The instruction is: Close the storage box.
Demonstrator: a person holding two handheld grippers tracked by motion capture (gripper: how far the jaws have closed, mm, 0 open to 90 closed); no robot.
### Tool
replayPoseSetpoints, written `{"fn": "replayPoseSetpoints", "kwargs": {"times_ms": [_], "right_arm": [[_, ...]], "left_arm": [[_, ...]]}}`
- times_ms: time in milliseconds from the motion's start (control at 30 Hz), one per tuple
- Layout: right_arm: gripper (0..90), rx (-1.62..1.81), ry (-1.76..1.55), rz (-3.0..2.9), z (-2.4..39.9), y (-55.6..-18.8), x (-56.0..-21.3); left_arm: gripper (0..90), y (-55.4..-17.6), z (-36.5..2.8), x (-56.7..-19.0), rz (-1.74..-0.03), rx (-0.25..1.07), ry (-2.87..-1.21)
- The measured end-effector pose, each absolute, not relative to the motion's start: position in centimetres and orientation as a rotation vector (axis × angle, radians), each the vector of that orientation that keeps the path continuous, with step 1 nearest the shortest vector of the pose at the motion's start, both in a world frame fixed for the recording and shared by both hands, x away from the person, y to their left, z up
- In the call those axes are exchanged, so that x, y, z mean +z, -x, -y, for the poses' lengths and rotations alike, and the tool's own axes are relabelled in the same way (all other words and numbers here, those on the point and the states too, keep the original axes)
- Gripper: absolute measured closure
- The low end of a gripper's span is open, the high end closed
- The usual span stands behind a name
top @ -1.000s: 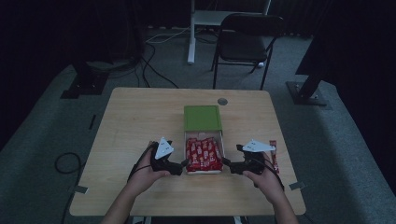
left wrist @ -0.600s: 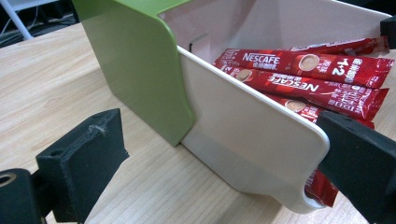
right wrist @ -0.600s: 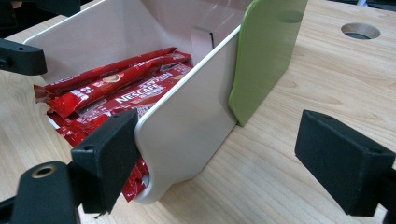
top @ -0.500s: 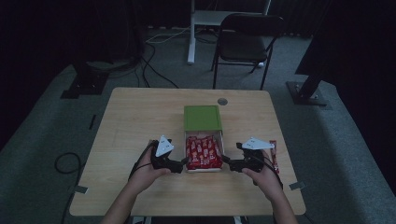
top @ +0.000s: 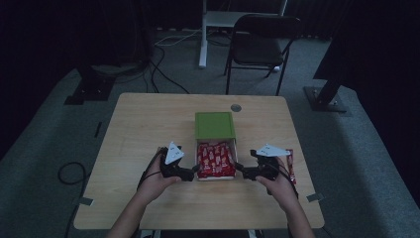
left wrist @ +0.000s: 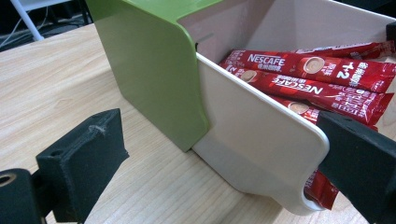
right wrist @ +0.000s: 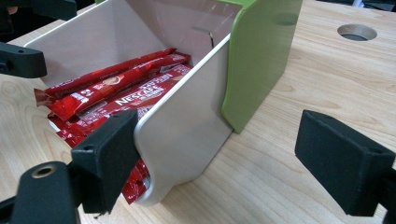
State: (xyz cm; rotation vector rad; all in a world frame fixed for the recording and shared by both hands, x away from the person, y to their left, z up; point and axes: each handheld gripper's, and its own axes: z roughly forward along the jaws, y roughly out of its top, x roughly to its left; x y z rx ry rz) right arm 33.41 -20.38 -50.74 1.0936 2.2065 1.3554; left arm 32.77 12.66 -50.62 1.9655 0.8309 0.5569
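A box with a green sleeve [top: 214, 125] and a white drawer [top: 233, 159] pulled toward me lies mid-table. Red Nescafe sachets [top: 214, 158] fill the drawer [left wrist: 261, 135], [right wrist: 182, 121]. My left gripper [top: 192, 173] is open at the drawer's left front corner; in the left gripper view [left wrist: 219, 172] its jaws straddle the side wall, one outside on the table, one over the sachets [left wrist: 317, 79]. My right gripper [top: 241, 171] is open at the right front corner [right wrist: 229, 158], one jaw inside by the sachets [right wrist: 116, 93], the other well out over the wood.
One more red sachet [top: 289, 165] lies on the table just right of my right hand. A round cable hole [top: 236, 107] sits behind the box. A folding chair [top: 262, 34] and a white stand [top: 203, 39] are beyond the table's far edge.
Both grippers have edged slightly inward toward the drawer's front corners. The box and sachets have not moved.
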Motion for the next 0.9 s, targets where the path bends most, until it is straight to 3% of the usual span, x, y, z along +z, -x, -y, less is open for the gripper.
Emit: {"fn": "replayPoseSetpoints", "kwargs": {"times_ms": [900], "right_arm": [[13.7,1.359,-1.151,-2.144,20.0,-35.9,-50.4]], "left_arm": [[4.4,-35.5,-12.6,-50.0,-0.844,0.574,-1.967]]}}
